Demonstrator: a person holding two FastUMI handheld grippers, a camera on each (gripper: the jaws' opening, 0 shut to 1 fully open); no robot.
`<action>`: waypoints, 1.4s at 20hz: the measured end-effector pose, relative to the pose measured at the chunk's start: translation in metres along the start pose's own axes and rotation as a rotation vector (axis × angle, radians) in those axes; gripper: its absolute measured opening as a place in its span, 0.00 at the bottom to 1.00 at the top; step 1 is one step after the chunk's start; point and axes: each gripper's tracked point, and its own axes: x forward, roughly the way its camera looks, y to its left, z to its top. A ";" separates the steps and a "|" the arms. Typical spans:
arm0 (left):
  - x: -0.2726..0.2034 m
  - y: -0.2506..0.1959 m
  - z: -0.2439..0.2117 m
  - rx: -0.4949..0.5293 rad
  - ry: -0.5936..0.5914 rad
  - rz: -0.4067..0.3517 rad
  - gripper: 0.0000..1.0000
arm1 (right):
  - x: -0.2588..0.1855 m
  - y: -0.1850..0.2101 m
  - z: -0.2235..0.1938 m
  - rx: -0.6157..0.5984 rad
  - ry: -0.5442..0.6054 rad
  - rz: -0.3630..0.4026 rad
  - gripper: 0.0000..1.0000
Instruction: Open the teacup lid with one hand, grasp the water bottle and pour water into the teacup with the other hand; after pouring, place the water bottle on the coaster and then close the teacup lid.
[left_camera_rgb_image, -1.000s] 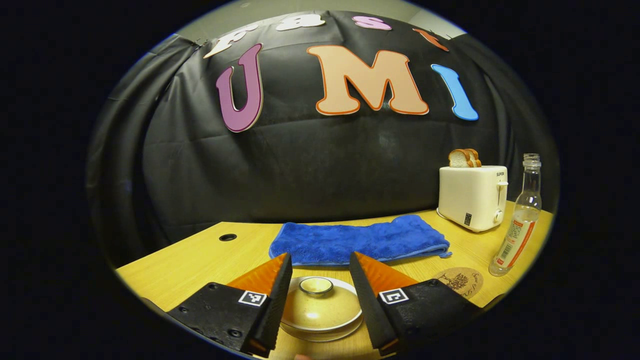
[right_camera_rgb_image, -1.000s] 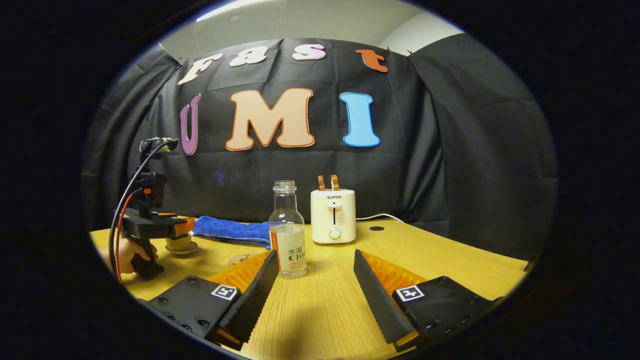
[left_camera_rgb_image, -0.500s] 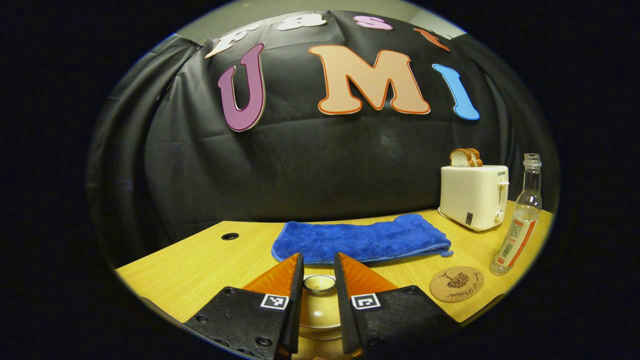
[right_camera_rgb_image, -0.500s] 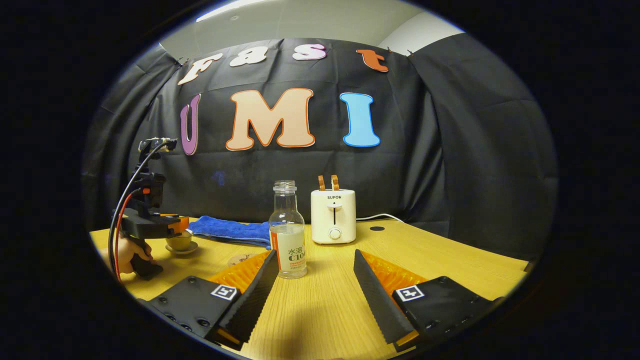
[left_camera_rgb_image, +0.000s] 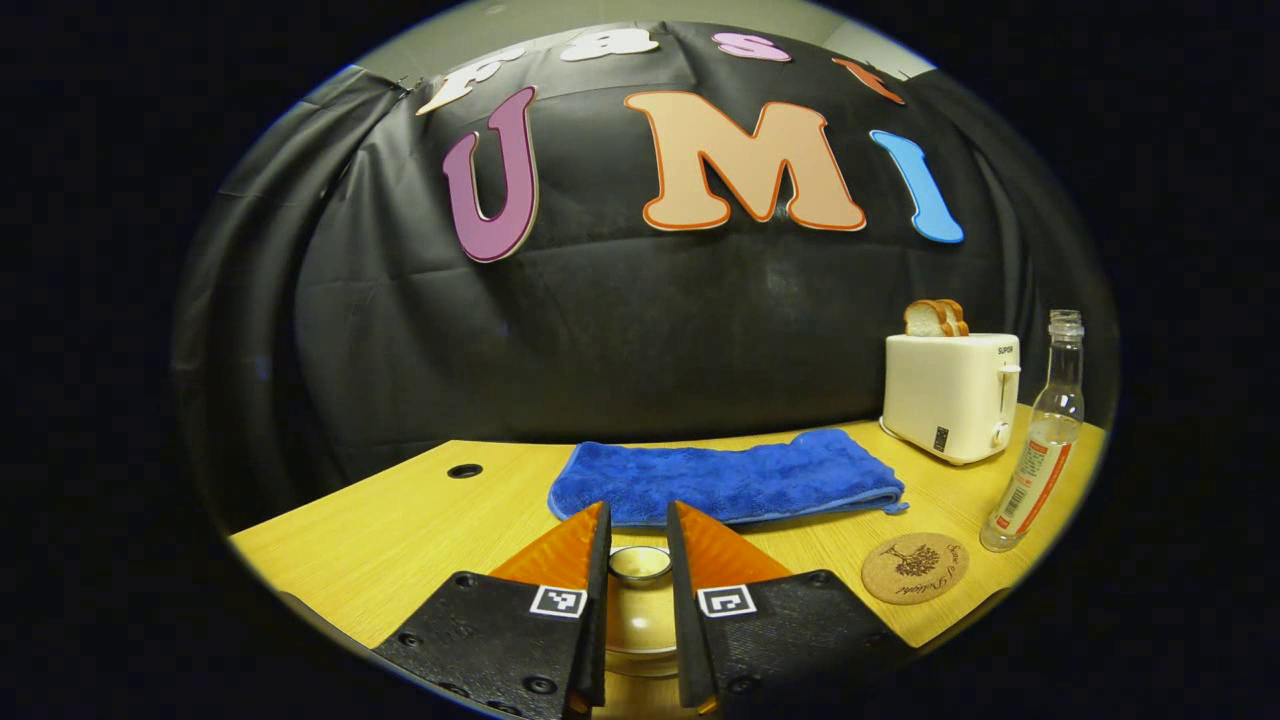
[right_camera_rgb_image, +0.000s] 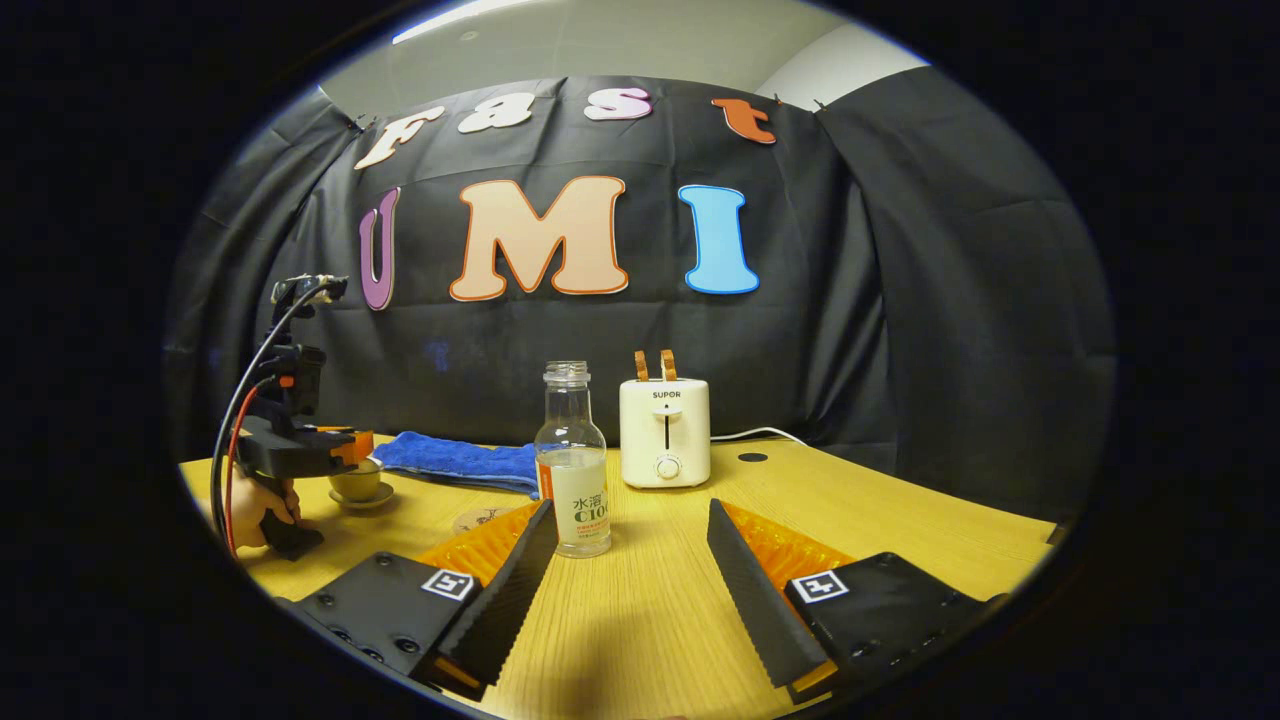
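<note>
Looking along my left hand-held gripper (left_camera_rgb_image: 638, 560), I see its 2 fingers nearly closed around the small knob of the teacup lid (left_camera_rgb_image: 640, 612), 1 finger on each side of it. They stand very close to the knob, but I cannot tell if both really press on it. The lid sits on the teacup, low between the fingers, on the wooden worktop (left_camera_rgb_image: 400, 520).

Behind the teacup lies a folded blue towel (left_camera_rgb_image: 725, 482). To the right of it stands a white toaster (left_camera_rgb_image: 950, 395) with bread slices (left_camera_rgb_image: 935, 318) in its slots. The water bottle (left_camera_rgb_image: 1040, 435) stands upright near the right edge, without cap, partly filled. The round cork coaster (left_camera_rgb_image: 914, 567) lies flat on the worktop, near the bottle base but apart from it.

My right hand-held gripper (right_camera_rgb_image: 630, 570) is wide open and holds nothing. In the right gripper view the water bottle (right_camera_rgb_image: 572, 465) stands just beyond the left finger tip, not touched. The toaster (right_camera_rgb_image: 664, 430) is behind it to the right, and the blue towel (right_camera_rgb_image: 460, 460) is to the left. Far left I see the left hand-held gripper (right_camera_rgb_image: 345, 452) over the teacup (right_camera_rgb_image: 358, 485), with a hand (right_camera_rgb_image: 255, 510) on its handle.
</note>
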 end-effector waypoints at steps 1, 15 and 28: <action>-0.001 0.002 0.002 -0.004 -0.013 0.003 0.24 | 0.000 0.000 0.000 0.000 -0.001 0.000 1.00; -0.075 0.014 0.032 -0.021 -0.138 -0.071 0.22 | 0.015 0.030 -0.002 0.001 0.007 0.063 0.98; -0.160 0.052 -0.006 -0.064 -0.076 -0.027 0.22 | 0.090 0.062 -0.006 0.004 0.008 0.047 1.00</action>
